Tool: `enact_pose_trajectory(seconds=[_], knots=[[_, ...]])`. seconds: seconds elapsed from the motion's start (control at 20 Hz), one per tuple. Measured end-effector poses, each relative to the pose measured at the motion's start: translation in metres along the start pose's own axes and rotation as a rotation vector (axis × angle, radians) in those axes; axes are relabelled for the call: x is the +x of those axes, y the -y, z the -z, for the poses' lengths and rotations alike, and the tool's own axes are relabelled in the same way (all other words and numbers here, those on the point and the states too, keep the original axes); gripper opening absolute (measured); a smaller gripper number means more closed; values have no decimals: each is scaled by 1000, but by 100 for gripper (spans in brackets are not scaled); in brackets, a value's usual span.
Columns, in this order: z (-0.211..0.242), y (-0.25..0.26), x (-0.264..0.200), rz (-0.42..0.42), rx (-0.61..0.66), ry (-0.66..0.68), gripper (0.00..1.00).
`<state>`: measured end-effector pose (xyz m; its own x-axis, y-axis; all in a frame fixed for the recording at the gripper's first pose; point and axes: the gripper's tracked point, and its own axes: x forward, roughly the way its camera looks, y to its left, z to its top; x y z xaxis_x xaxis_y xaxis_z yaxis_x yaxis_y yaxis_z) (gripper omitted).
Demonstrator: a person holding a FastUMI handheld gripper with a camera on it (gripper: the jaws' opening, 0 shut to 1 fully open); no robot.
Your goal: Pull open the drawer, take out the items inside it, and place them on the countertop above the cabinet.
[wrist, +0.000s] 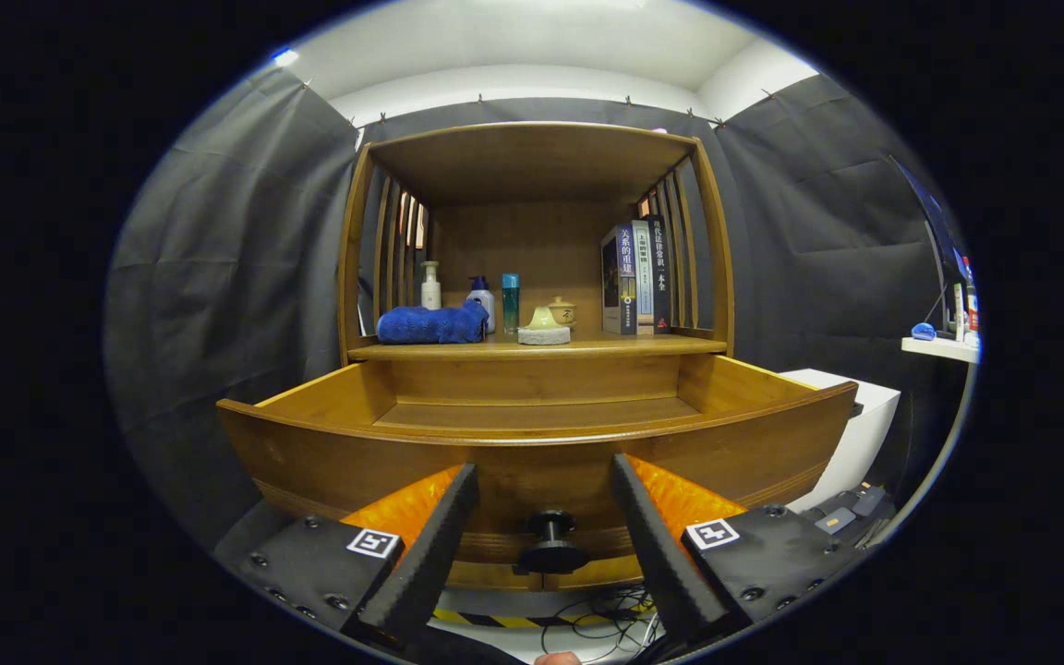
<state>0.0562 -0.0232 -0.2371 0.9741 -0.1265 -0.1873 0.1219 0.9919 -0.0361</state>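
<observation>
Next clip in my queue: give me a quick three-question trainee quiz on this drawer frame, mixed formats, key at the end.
1. True or false: the drawer is pulled open.
2. Multiple choice: the black knob on the drawer front sits
A) clamped by both fingers
B) between the open fingers of the gripper, untouched
C) beyond the books
3. Short answer: what soft item lies on the countertop beside the bottles?

Key
1. True; its inner walls and floor show.
2. B; the fingers stand apart on either side of the knob.
3. A folded blue towel.
</observation>
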Motion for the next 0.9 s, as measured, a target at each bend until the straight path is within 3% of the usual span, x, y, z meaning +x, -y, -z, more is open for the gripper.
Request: enact_pose_trajectory(seconds=[0.25, 0.9], knots=[[-4, 3, 31, -5, 2, -23, 97], [-27, 0, 165, 4, 14, -40, 97]])
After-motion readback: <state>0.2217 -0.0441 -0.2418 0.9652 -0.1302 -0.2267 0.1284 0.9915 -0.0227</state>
